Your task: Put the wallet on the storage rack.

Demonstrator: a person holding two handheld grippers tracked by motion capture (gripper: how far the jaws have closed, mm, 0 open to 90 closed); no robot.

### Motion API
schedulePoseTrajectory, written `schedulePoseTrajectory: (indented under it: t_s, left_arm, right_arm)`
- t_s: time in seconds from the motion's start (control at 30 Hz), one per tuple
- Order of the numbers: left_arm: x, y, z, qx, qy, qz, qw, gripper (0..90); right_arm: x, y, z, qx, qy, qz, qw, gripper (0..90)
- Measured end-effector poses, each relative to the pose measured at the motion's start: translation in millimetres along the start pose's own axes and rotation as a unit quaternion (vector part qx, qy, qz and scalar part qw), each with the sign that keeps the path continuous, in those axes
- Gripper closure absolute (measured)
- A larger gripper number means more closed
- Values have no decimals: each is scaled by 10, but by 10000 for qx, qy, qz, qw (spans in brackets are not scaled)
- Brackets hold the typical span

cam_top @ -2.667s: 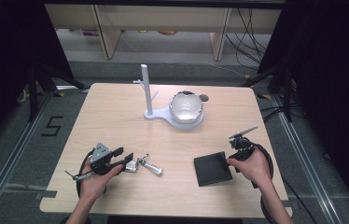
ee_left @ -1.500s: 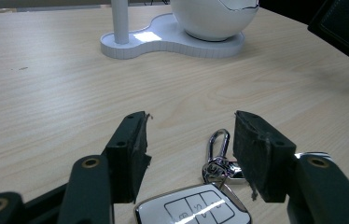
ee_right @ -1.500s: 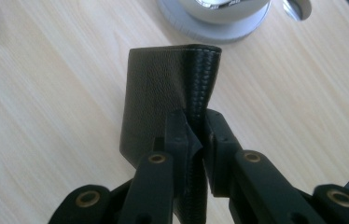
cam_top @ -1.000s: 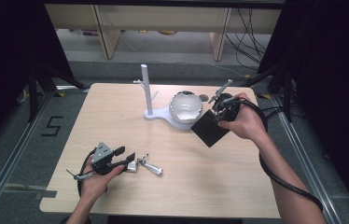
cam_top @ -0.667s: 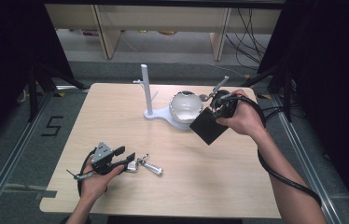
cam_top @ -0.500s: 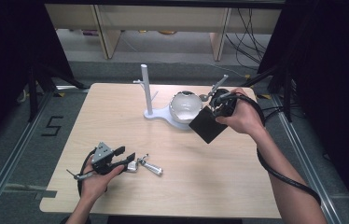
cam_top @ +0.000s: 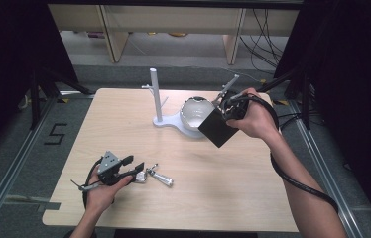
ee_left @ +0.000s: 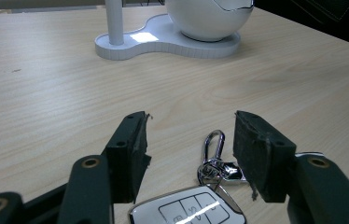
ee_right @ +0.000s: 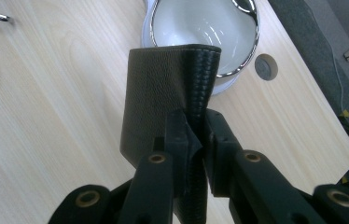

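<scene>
Wallet (cam_top: 217,127) hangs clamped in the right claw (cam_top: 225,115) beside the bowl (cam_top: 194,110), ready to drop in, while the left claw (ee_left: 189,156) waits apart over the keys (ee_left: 196,207).

The black grained-leather wallet (ee_right: 163,107) looks matt; the white bowl (ee_right: 200,28) is glossy; the pale wooden table (cam_top: 253,183) is smooth.

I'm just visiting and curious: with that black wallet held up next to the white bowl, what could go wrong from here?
The right gripper pinches the wallet only at one edge, so it might swing or slip out. The wallet looks about as wide as the bowl, so it could catch on the rim. The left gripper sits open around the car key, which could get nudged.
</scene>
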State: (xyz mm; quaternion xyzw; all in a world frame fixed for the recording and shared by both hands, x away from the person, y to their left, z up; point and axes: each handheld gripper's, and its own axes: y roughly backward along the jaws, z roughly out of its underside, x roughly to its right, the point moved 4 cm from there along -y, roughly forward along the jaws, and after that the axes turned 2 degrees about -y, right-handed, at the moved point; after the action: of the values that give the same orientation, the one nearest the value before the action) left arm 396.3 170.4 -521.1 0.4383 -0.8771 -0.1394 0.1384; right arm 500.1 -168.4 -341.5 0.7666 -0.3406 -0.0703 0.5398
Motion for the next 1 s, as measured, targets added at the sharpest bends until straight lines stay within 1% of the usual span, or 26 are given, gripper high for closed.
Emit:
schedulePoseTrajectory:
  t_s: [0.17,0.23,0.27,0.3,0.33,0.4,0.43,0.57,0.6,0.73,0.77,0.8,0.83,0.87,0.9,0.93,0.97,1.0]
  left_arm:
    - [3,2,0,-13,0,-12,10000,442]
    - [2,-1,0,7,-1,16,10000,442]
    - [1,-1,-1,9,-2,19,10000,442]
    - [0,0,-2,8,-7,18,10000,442]
    - [-1,0,-2,11,-6,18,10000,442]
    - [0,-1,-1,11,-3,19,10000,442]
    - [2,-1,-1,9,0,21,10000,442]
    - [4,-2,-2,9,-9,24,10000,442]
    - [3,0,-2,7,-13,20,10000,442]
    - [4,7,-5,1,-10,-2,10000,442]
    - [3,7,-5,1,-14,-1,10000,442]
    - [0,8,-4,-9,-20,-6,10000,442]
    - [0,8,-4,-9,-20,-6,10000,442]
    - [0,8,-3,-11,-19,-5,10000,442]
    - [0,8,-2,-14,-22,-4,10000,442]
    - [-1,8,-1,-14,-24,-5,10000,442]
    - [-1,8,-1,-14,-24,-5,10000,442]
    - [-1,8,-2,-13,-23,-5,10000,442]
  right_arm:
    - [-1,22,-50,8,57,37,10000,822]
    - [13,27,-82,31,160,56,9999,822]
    - [5,31,-90,9,98,59,9999,822]
    - [16,26,-114,17,196,68,9998,822]
    - [14,27,-118,8,151,76,9999,822]
    - [12,26,-136,3,145,86,9999,822]
    - [22,24,-145,21,215,89,9997,822]
    - [22,19,-172,19,253,107,9996,822]
    - [25,20,-193,33,298,125,9995,821]
    - [31,22,-222,50,333,152,9993,821]
    - [29,24,-231,50,291,168,9994,822]
    - [42,31,-252,57,364,160,9992,821]
    - [42,31,-252,57,364,160,9992,821]
    - [52,39,-269,54,352,228,9991,821]
    - [50,42,-277,62,334,221,9992,821]
    - [70,41,-288,64,445,246,9987,821]
    - [65,41,-300,75,385,250,9989,821]
    - [65,41,-300,75,385,250,9989,821]
